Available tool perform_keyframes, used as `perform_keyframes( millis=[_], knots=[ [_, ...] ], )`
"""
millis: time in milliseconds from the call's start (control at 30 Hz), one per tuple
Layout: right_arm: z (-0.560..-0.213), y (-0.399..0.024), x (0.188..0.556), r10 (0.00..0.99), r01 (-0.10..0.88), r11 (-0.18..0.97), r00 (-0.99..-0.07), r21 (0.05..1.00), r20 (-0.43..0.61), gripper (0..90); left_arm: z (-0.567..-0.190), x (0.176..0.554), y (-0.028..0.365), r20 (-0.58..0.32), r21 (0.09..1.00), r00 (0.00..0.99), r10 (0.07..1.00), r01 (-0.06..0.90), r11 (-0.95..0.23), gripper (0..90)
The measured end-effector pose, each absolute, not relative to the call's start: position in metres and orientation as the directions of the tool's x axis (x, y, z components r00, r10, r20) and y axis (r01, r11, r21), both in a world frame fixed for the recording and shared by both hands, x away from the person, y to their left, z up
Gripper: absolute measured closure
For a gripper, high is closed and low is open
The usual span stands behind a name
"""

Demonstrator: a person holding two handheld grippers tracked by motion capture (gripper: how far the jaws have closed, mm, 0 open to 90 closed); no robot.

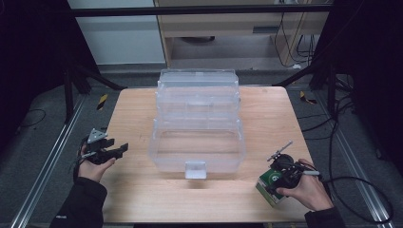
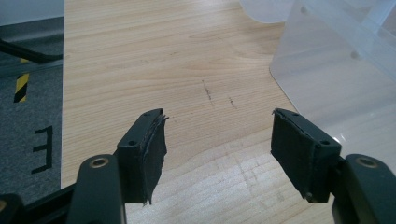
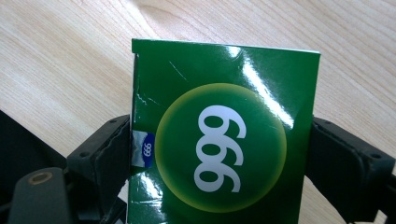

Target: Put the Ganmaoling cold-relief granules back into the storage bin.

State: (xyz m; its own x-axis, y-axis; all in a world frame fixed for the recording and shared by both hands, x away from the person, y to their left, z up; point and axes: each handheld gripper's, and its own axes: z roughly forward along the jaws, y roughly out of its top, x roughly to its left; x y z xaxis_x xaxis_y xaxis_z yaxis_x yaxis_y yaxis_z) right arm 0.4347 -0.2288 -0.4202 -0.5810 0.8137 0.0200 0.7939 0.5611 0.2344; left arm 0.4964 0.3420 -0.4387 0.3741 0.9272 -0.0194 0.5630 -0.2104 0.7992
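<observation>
Green card, glossy and printed with a white "999" in a yellow-rimmed circle, is what the right gripper view shows close up: the green box [image 3: 224, 135] sits between the two black jaws of the right claw [image 3: 219, 154], which press on its two side edges above the wooden worktop [image 3: 70, 60]. A small blue "999" label shows on the box's side panel beside one jaw. From the high view the same box [image 1: 267, 182] is small, at the near right of the clear storage case [image 1: 197, 128], held by the right claw [image 1: 280, 176] in a person's hand, low at the worktop [image 1: 138, 190]; whether it touches the wood I cannot tell.

The left gripper view shows the left claw [image 2: 219, 144] with its jaws wide apart and nothing between them, bare wood below, and a frosted wall of the clear storage case [image 2: 327, 79] just beyond one jaw. In the high view the left claw [image 1: 111, 149] hangs at the worktop's edge, left of the case, well apart from the box. The case stands open mid-worktop, its tiers stepped back, between the two claws.
</observation>
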Motion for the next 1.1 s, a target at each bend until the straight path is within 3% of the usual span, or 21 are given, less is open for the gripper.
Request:
perform_keyframes(
  millis=[733,1100],
  knots=[
    [-0.417,-0.224,0.439,0.791,0.779,0.603,-0.611,0.173,-0.008,17.3,-0.438,0.496,0.343,-0.016,0.799,0.374,0.927,0.562,-0.213,34.5],
    [-0.394,-0.224,0.441,0.78,0.755,0.61,-0.625,0.24,-0.019,17.2,-0.439,0.496,0.342,-0.018,0.796,0.375,0.927,0.566,-0.214,34.5]
  ],
)
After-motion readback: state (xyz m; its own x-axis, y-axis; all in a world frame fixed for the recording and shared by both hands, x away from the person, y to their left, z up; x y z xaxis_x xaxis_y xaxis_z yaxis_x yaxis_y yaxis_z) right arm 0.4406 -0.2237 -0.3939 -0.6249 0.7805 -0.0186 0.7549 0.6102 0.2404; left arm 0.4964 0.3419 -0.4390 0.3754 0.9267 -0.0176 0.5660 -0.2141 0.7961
